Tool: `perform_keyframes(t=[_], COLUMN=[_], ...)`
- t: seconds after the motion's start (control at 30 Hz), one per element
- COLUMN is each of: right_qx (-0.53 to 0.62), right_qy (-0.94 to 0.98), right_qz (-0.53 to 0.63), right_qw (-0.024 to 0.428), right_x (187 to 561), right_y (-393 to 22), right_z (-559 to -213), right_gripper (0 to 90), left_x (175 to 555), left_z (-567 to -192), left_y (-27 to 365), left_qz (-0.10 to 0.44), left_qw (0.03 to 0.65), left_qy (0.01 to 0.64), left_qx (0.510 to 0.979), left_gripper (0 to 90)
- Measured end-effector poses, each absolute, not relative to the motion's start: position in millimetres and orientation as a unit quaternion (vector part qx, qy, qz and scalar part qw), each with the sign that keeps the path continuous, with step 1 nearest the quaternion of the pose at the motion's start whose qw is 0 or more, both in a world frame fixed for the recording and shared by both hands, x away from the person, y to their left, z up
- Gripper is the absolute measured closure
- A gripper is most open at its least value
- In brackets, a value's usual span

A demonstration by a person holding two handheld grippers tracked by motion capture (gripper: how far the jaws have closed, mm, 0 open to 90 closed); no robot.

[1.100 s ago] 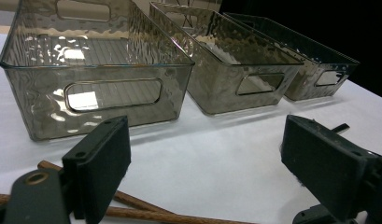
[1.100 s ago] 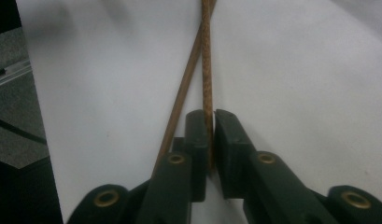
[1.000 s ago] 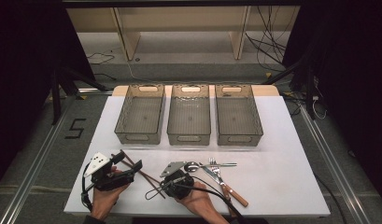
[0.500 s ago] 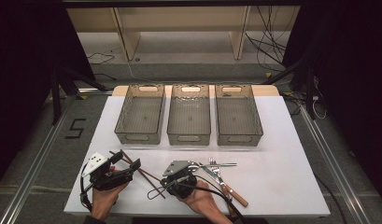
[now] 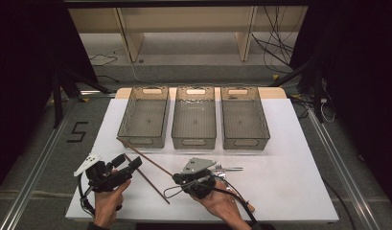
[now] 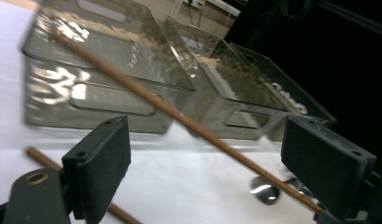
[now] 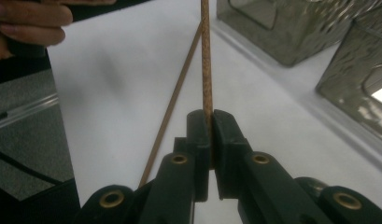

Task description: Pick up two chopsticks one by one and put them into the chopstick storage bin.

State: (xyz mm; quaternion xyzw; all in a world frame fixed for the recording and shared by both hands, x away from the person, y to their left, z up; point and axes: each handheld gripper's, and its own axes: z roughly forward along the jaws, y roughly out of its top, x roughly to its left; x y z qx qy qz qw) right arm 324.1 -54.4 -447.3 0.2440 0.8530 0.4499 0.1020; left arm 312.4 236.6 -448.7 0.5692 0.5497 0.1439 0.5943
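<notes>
Pinching one brown chopstick between its closed pads, our right gripper holds it off the white table, the stick running toward ten o'clock in the high view, up to the front of the left bin. Our left gripper, at eight o'clock on the table, stands wide with nothing between its pads. A second chopstick lies flat between the two grippers. A spoon rests near the right gripper.
</notes>
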Motion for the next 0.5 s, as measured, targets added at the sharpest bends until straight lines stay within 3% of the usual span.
perform_keyframes(t=[0.13,0.3,0.5], right_qx=[0.239,0.236,0.230], right_qy=[0.844,0.833,0.828], right_qz=[0.469,0.487,0.499], right_qw=[0.107,0.111,0.111], right_x=[320,314,310], right_y=[-65,-73,-79], right_z=[-439,-433,-430], right_gripper=[86.6,86.6,86.5], left_x=[316,321,328], left_z=[-443,-436,-431], left_y=[226,212,204], left_qz=[0.098,0.084,0.064], left_qw=[0.605,0.606,0.618], left_qy=[0.550,0.540,0.526], left_qx=[0.566,0.578,0.581], left_gripper=[16.1,19.3,29.3])
